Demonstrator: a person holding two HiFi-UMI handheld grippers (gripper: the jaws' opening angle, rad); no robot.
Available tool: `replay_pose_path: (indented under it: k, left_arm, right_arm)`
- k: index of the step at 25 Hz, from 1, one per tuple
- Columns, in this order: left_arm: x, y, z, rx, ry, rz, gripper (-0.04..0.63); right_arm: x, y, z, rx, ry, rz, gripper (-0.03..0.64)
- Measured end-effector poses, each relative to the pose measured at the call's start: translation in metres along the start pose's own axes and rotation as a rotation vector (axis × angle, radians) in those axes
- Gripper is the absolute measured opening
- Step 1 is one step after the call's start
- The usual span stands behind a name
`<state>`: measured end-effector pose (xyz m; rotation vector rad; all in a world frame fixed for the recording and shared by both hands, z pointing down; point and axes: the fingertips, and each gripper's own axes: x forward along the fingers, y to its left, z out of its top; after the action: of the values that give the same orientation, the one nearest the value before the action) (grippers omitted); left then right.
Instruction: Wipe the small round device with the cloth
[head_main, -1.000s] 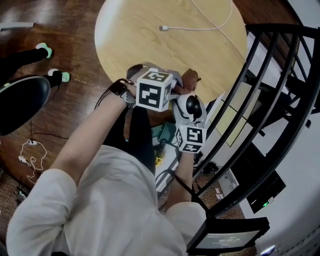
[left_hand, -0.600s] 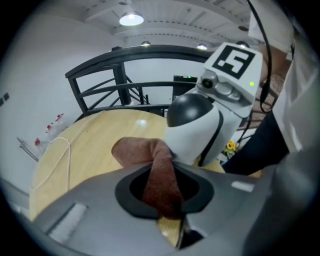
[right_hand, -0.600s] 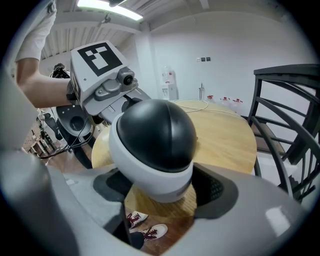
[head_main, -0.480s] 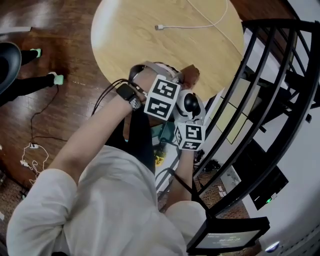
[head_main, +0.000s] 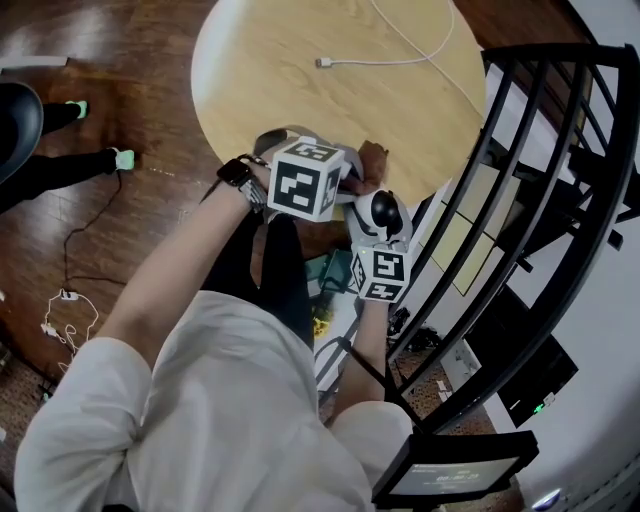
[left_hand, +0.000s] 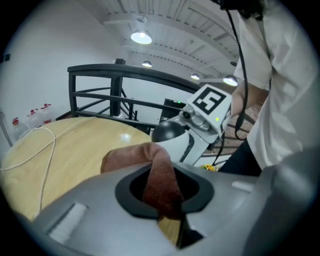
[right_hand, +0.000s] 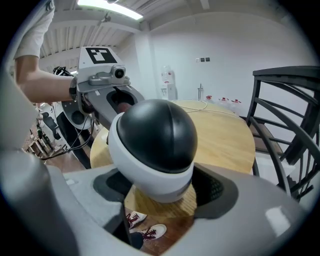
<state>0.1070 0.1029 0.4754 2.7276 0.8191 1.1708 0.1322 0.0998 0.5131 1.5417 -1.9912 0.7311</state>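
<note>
The small round device (right_hand: 155, 147) is a white ball with a black dome, held off the table edge with my right gripper (right_hand: 160, 197) shut on it. In the head view the round device (head_main: 383, 214) sits just above the right gripper's marker cube (head_main: 380, 275). A brown cloth (left_hand: 155, 172) hangs from my left gripper (left_hand: 162, 192), which is shut on it, and the cloth reaches toward the round device (left_hand: 170, 134) without clearly touching it. In the head view a bit of the cloth (head_main: 372, 157) shows beyond the left gripper's cube (head_main: 306, 178).
A round wooden table (head_main: 300, 60) carries a white cable (head_main: 400, 50). A black metal railing (head_main: 540, 180) stands close on the right. Cables and another person's feet (head_main: 100, 160) are on the dark wooden floor at the left.
The left gripper with the cloth has swung back up and left, away from the device, after dipping toward it half a second ago. The right gripper has barely moved.
</note>
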Motion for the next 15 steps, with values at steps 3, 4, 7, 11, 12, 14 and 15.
replay_pose_path:
  k: [3, 4, 7, 11, 12, 14, 15]
  left_arm:
    - [-0.010, -0.004, 0.015, -0.026, -0.080, -0.013, 0.061]
    - [-0.014, -0.004, 0.019, -0.039, -0.108, -0.012, 0.061]
    - [-0.023, 0.000, 0.024, -0.079, -0.163, 0.022, 0.061]
    - [-0.033, -0.001, 0.015, -0.126, -0.164, 0.078, 0.061]
    - [-0.035, 0.000, 0.011, -0.137, -0.162, 0.090, 0.061]
    - [-0.038, 0.001, 0.004, -0.162, -0.159, 0.113, 0.061]
    - [-0.040, 0.001, 0.000, -0.175, -0.160, 0.121, 0.061]
  right_arm:
    - [0.000, -0.004, -0.002, 0.015, -0.006, -0.036, 0.360]
    - [0.001, -0.006, -0.003, 0.020, -0.008, -0.048, 0.360]
    - [0.006, -0.007, -0.006, 0.010, -0.015, -0.061, 0.360]
    - [0.004, -0.001, -0.012, -0.113, 0.002, 0.017, 0.365]
    - [0.002, 0.000, -0.014, -0.147, 0.007, 0.051, 0.368]
    - [-0.001, 0.002, -0.019, -0.231, 0.027, 0.127, 0.377]
    - [-0.003, 0.002, -0.021, -0.288, 0.044, 0.166, 0.377]
